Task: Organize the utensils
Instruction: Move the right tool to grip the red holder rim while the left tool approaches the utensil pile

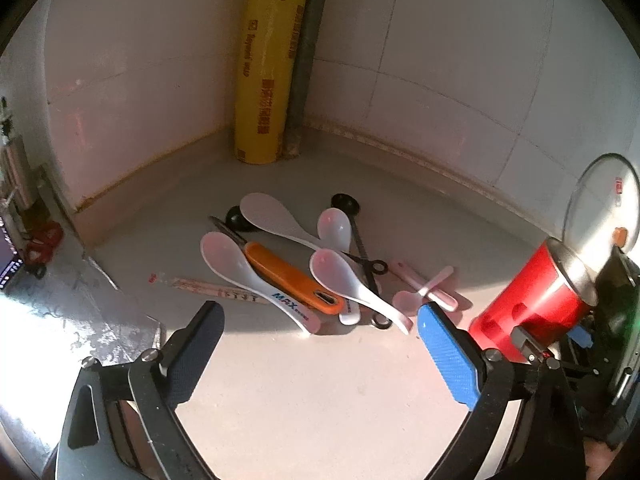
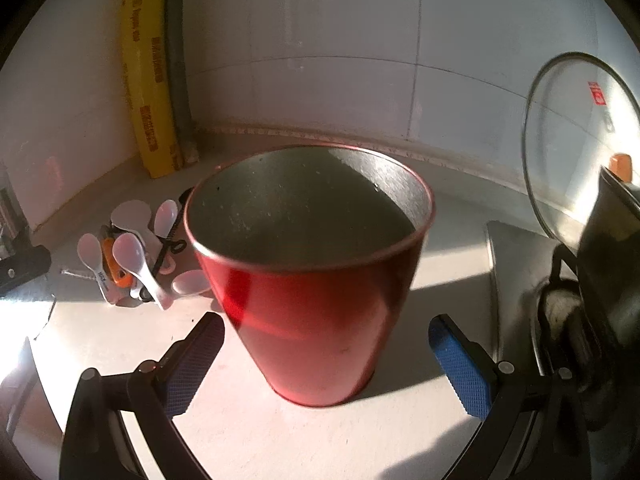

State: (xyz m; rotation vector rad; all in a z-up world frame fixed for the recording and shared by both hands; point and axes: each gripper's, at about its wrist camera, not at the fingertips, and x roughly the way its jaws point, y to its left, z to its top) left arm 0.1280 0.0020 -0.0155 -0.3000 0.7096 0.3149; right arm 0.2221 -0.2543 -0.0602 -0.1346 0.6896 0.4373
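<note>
Progress: hardly begun, by my judgement. The red cup [image 2: 312,280] stands empty on the tabletop [image 1: 320,392]; its grey inside shows nothing in it, and every utensil lies outside it.

Left to do: the whole pile of utensils [image 1: 304,264] probably goes into the cup, piece by piece.

Pile: white spoons [image 1: 240,268] cross an orange-handled peeler [image 1: 296,280], a white rice paddle [image 1: 272,220] and black measuring spoons [image 1: 346,204]; a pink spoon [image 1: 424,288] lies at the cup-side edge, and wrapped chopsticks [image 1: 216,290] lie at the opposite edge. They overlap, so lifting one may drag another.

Left tool [image 1: 320,320]: spread wide and empty. It hovers just short of the pile, with the handle ends of the nearest spoons lying close to the gap between its fingers. Its blue pad sits near the pink spoon.

Right tool [image 2: 326,340]: also spread wide, gripping nothing. The cup stands upright between and just ahead of its fingers; I see a gap on both sides, so no touch.

Cup and pile: near each other but apart, the cup on the right of the pile in the left wrist view.

Surroundings: a yellow roll of wrap [image 1: 272,72] stands in the tiled corner, and a glass lid [image 2: 576,144] leans at the right.
</note>
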